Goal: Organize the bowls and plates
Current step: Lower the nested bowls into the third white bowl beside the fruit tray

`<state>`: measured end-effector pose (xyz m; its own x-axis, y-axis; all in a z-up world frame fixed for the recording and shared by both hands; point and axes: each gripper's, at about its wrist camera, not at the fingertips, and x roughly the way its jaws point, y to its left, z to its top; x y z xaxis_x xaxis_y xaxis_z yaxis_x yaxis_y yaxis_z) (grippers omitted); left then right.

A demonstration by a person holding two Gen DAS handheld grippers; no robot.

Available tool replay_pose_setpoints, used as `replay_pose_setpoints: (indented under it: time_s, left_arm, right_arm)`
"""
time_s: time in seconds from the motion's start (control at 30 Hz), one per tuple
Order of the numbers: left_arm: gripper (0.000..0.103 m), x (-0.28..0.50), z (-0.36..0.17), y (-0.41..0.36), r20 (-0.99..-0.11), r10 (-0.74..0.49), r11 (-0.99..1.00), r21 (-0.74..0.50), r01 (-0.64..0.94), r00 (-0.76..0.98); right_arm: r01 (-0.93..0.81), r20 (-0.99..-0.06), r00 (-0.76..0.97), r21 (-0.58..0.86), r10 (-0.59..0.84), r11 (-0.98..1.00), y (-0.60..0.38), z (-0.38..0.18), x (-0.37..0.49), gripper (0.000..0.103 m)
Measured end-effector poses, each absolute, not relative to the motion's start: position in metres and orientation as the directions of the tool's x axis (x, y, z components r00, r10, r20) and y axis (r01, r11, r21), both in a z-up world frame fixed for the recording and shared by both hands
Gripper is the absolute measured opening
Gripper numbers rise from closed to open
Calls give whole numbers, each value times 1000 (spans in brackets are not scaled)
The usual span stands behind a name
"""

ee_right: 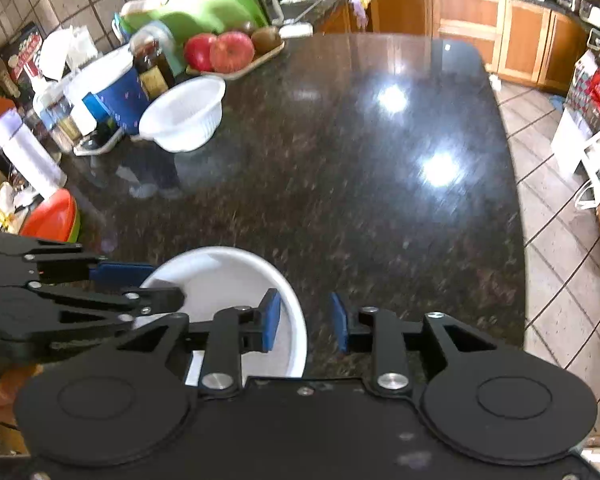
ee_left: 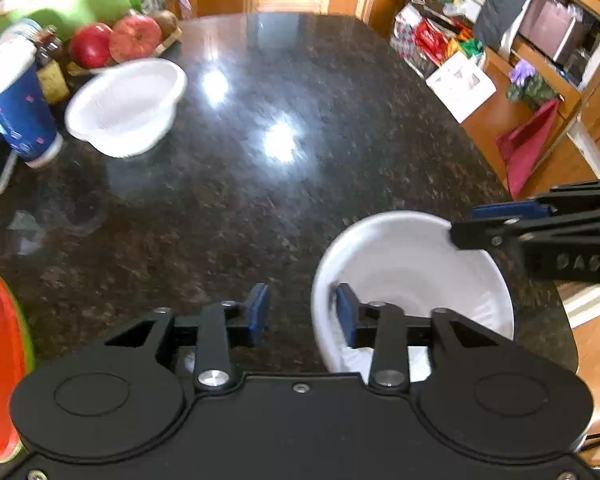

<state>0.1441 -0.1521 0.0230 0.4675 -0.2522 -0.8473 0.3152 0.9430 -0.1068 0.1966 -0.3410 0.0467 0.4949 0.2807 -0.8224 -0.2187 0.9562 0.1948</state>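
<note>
Both grippers converge on the near white smooth-sided bowl (ee_left: 412,268) at the front edge of the dark speckled granite counter (ee_left: 300,120), so the step in hand looks like picking it up. The left gripper (ee_left: 302,312) and right gripper (ee_right: 305,322) each straddle its rim, jaws spread, grasping nothing. Next, one must clench, then carry it toward the white ribbed bowl (ee_left: 126,108), far across from the near bowl. Only "DAS" on the right gripper reads.
</note>
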Motion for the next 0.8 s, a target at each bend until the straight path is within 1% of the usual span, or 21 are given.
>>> replay_pose_setpoints:
  time_s: [0.1, 0.23, 0.43, 0.6, 0.67, 0.8]
  left_arm:
    - [50, 146, 36, -140, -826, -266, 946, -124, 300, 497]
    - [50, 155, 52, -117, -790, -234, 965, -115, 238, 567]
    - [50, 180, 70, -76, -757, -162, 987, -116, 113, 633]
    - [49, 206, 71, -49, -758, -107, 992, -124, 19, 643]
    - [49, 216, 72, -43, -760, -85, 993, -117, -6, 645]
    - [49, 242, 68, -33, -766, -24, 995, -81, -59, 642]
  right_arm:
    - [-220, -803, 527, 188, 279, 957, -345, 64, 199, 35]
    - [-225, -790, 533, 214, 304, 951, -342, 87, 208, 36]
    - [-258, -779, 493, 294, 388, 920, -323, 120, 228, 37]
    - [-273, -762, 439, 392, 476, 879, -286, 137, 248, 37]
    - [-295, -755, 443, 386, 483, 874, -264, 144, 258, 37]
    - [-327, -757, 475, 321, 449, 889, -222, 152, 292, 37]
